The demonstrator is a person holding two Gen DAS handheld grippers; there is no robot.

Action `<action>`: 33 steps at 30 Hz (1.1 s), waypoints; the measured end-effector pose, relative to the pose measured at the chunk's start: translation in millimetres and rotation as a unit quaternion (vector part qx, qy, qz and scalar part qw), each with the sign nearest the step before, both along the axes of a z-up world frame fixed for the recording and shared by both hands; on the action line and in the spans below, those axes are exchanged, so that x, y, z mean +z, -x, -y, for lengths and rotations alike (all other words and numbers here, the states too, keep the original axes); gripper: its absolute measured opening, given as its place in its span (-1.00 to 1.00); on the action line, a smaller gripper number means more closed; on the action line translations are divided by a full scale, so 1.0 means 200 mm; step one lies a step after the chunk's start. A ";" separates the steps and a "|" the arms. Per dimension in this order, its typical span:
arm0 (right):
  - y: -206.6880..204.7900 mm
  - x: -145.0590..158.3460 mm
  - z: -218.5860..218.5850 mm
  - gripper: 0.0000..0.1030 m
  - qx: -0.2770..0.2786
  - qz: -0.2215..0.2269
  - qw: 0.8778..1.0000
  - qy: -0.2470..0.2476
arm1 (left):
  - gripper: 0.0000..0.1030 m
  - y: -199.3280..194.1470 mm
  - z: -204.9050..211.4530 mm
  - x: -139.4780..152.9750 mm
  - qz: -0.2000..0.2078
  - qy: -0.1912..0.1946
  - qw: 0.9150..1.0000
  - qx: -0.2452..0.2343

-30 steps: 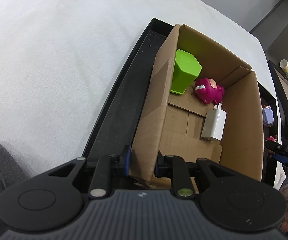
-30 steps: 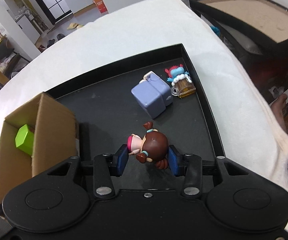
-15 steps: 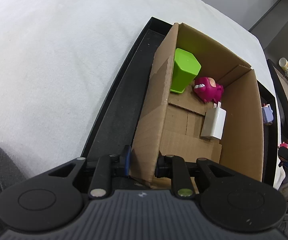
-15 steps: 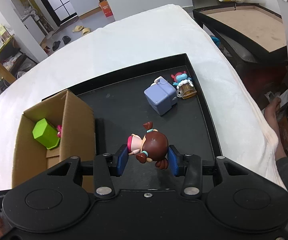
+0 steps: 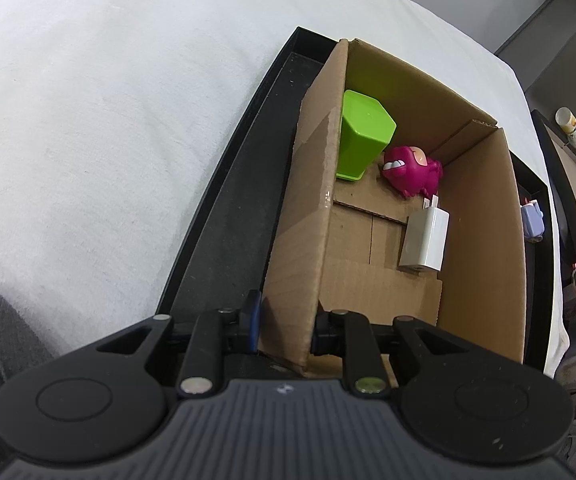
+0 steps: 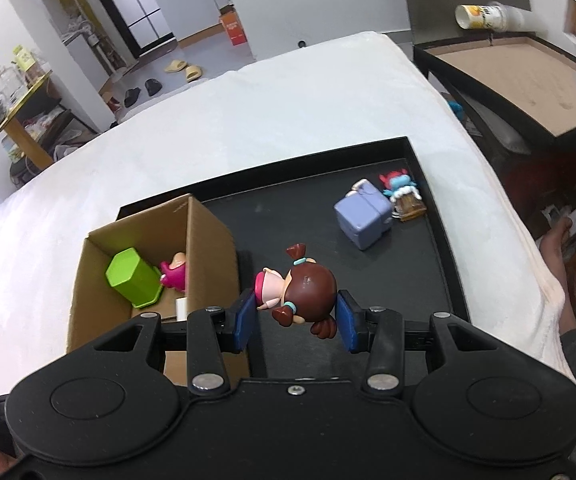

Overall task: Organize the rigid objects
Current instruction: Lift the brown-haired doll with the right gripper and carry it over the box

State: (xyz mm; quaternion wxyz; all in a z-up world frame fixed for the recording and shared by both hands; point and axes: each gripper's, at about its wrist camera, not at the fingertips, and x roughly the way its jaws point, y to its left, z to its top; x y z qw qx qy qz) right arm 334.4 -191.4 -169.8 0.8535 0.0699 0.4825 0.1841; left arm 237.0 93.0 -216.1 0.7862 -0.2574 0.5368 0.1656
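My left gripper [image 5: 286, 328] is shut on the near left wall of an open cardboard box [image 5: 307, 208]. Inside the box lie a green hexagonal cup [image 5: 361, 136], a magenta toy figure [image 5: 409, 168] and a white charger [image 5: 425, 242]. My right gripper [image 6: 295, 320] is shut on a brown-haired doll figure [image 6: 301, 292] and holds it in the air above the black tray [image 6: 288, 216], just right of the box [image 6: 212, 240]. On the tray's far right lie a lavender cube toy [image 6: 363, 216] and a small blue-and-red figure with an amber mug [image 6: 401, 194].
The black tray [image 5: 232, 216] rests on a white padded surface [image 5: 108, 120]. A brown-topped side table [image 6: 519, 80] with a paper cup [image 6: 483, 18] stands to the right. A person's hand [image 6: 555, 248] shows at the right edge. Bare tray floor lies between the box and the cube toy.
My right gripper has risen with the doll in it, so the tray and box look smaller and more of the box's inside shows. The left gripper has stayed on the box wall.
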 end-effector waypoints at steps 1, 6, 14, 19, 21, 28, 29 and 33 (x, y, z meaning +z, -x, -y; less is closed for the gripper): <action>0.00 0.00 -0.01 -0.18 0.002 0.000 1.000 -0.001 | -0.59 0.00 0.00 0.00 0.000 0.001 1.000 -0.001; 0.01 0.02 -0.07 -0.18 0.012 -0.001 1.000 -0.003 | -0.59 0.01 -0.01 -0.01 0.004 0.009 1.000 0.000; 0.04 0.07 -0.16 -0.18 0.033 0.004 0.999 -0.007 | -0.58 0.00 -0.01 -0.01 0.001 0.011 1.000 -0.015; 0.04 0.08 -0.24 -0.18 0.047 0.003 0.999 -0.009 | -0.59 0.00 -0.02 -0.01 0.002 0.018 1.000 -0.016; 0.04 0.08 -0.27 -0.18 0.052 0.001 0.999 -0.010 | -0.59 0.00 -0.03 -0.02 0.002 0.019 1.000 -0.018; 0.05 0.08 -0.40 -0.18 0.077 -0.004 0.997 -0.011 | -0.58 -0.01 -0.06 -0.02 0.005 0.027 0.999 -0.027; 0.05 0.08 -0.42 -0.18 0.080 -0.008 0.997 -0.015 | -0.58 -0.01 -0.06 -0.03 0.005 0.026 0.999 -0.029; 0.04 0.06 -0.48 -0.17 0.088 -0.027 0.995 -0.035 | -0.58 -0.01 -0.06 -0.03 0.007 0.023 0.999 -0.038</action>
